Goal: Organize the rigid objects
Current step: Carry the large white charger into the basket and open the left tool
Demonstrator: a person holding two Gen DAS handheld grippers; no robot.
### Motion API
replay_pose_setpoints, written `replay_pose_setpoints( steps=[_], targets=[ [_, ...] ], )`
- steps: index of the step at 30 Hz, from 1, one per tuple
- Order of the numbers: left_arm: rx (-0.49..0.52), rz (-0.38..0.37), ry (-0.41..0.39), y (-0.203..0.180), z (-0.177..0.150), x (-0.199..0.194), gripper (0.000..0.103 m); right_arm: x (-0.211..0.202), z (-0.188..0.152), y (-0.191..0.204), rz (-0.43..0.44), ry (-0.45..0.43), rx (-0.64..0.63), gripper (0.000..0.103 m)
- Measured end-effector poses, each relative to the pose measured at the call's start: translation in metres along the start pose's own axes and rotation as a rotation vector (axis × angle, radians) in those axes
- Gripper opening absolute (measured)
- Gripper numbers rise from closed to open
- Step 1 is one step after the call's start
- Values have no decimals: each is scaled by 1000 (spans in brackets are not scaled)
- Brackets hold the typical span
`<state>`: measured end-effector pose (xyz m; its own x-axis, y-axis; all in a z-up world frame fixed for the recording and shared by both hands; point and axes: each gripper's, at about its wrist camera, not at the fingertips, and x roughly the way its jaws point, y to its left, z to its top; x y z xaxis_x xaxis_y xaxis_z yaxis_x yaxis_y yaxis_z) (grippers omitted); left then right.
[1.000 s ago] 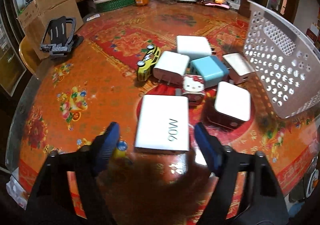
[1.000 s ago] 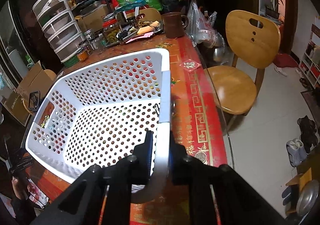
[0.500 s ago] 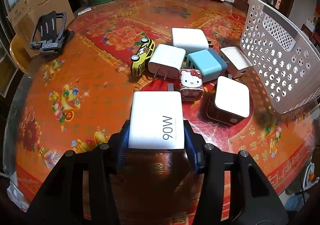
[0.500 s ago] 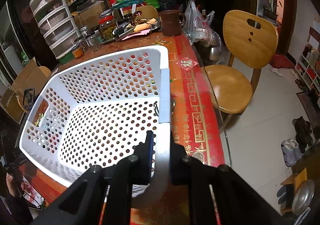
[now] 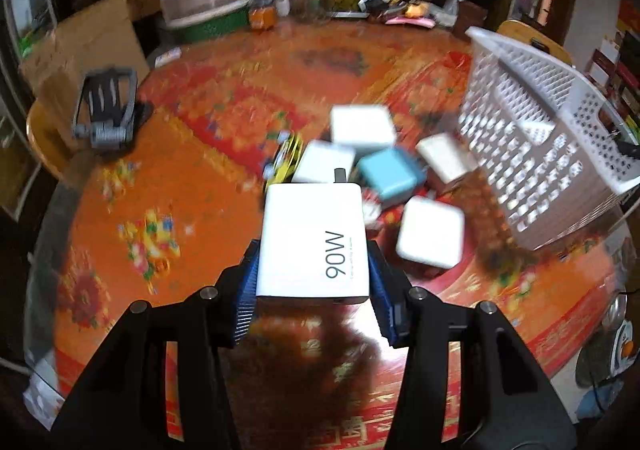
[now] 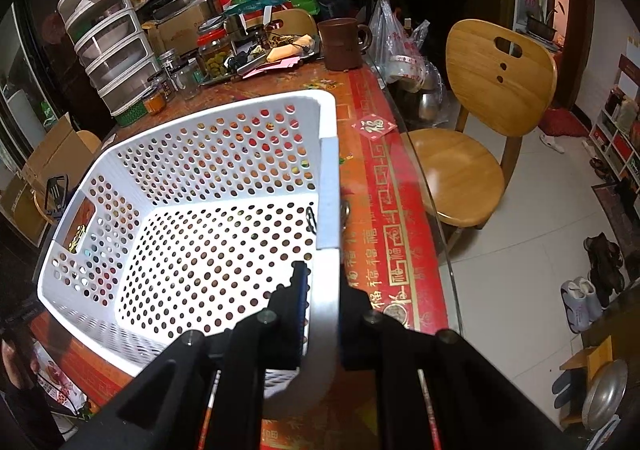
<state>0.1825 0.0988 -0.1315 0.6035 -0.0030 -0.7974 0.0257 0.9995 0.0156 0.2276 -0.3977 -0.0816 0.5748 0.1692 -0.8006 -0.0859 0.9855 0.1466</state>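
1. Since the earlier frame, the white 90W charger [image 5: 312, 240] has been closed upon and raised off the table [image 5: 180, 178]; the cluster behind it is now seen from higher up and blurred. No change is noted on the right side.
2. Left gripper [image 5: 314, 286]: jaws partly closed, blue pads pressed against both long sides of the 90W charger. The charger is held clear of the tablecloth, its long axis running straight ahead along the fingers, plug end away from the camera.
3. Right gripper [image 6: 320, 314]: jaws all but fully closed, clamped on the near rim of the white basket [image 6: 192, 186], which is held tilted with one edge lifted.
4. Basket contents: none seen.
5. Governing relation: from the left gripper, the white basket [image 5: 540, 154] lies ahead and to the right, its perforated wall facing the charger. The opening is turned away in this view, so the rim must, by judgement, be cleared from above.
6. Remaining on the table, between charger and basket: white chargers, a blue charger [image 5: 390, 176], a yellow toy car [image 5: 286, 160], partly hidden.
7. Nearer hand for the deposit: left, already loaded.
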Motion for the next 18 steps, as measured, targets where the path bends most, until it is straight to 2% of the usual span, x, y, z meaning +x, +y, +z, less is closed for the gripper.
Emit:
replay_pose_setpoints(
  steps=[9, 14, 18],
  targets=[
    [183, -73, -123, -53, 95, -57, 47, 0, 0, 6, -43, 7, -27, 10],
    [263, -150, -103, -95, 140, -57, 47, 0, 1, 7, -54, 12, -34, 9],
    [321, -189, -63, -138, 161, -43, 47, 0, 1, 7, -57, 14, -34, 9]
  ],
)
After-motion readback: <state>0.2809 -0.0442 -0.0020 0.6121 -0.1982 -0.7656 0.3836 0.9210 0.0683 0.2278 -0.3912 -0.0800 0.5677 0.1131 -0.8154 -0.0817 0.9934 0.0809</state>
